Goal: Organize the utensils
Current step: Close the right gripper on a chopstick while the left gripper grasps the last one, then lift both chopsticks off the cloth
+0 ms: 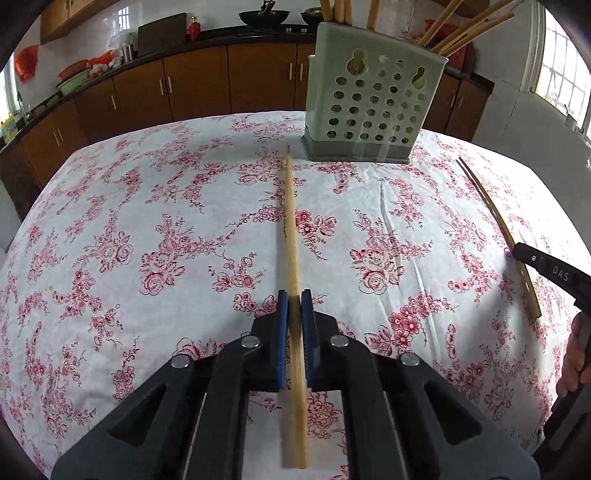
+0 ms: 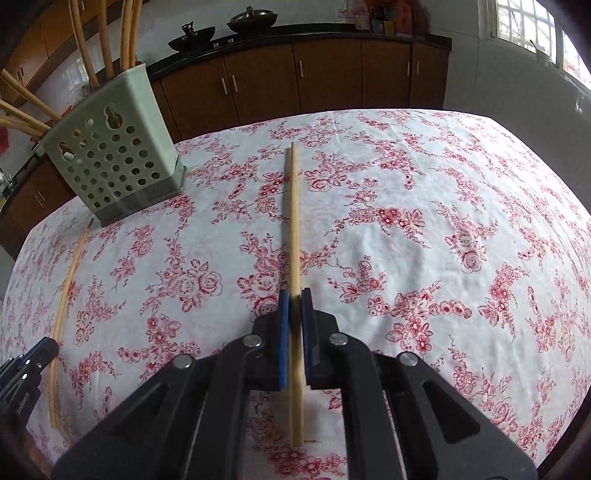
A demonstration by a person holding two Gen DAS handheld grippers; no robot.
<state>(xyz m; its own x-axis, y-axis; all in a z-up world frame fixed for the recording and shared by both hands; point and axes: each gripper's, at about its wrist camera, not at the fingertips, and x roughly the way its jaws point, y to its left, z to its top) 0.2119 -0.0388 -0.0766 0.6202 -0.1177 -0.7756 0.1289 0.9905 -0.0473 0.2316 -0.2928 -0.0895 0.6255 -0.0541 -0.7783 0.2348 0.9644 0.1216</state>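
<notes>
While both tools rest low over the white tablecloth printed with red roses, each one pinches a separate chopstick. The left gripper has its blue-padded jaws pressed together on a long pale wooden chopstick; the stick runs from beneath the tool body forward between the pads, and its far tip lies near the base of the holder. The right gripper has its jaws likewise pressed together on a second pale wooden chopstick, which extends forward over the cloth, well apart from the holder.

The pale green perforated plastic utensil holder stands upright on the cloth near the far edge of the table. Several bamboo chopsticks stand in it, leaning outward above its rim.

In the left wrist view, the right gripper appears at the right edge, closed on its chopstick, with part of a hand on its handle. In the right wrist view, the left gripper shows at the lower left edge beside its chopstick.

Brown wooden cabinets under a dark countertop line the far wall.
</notes>
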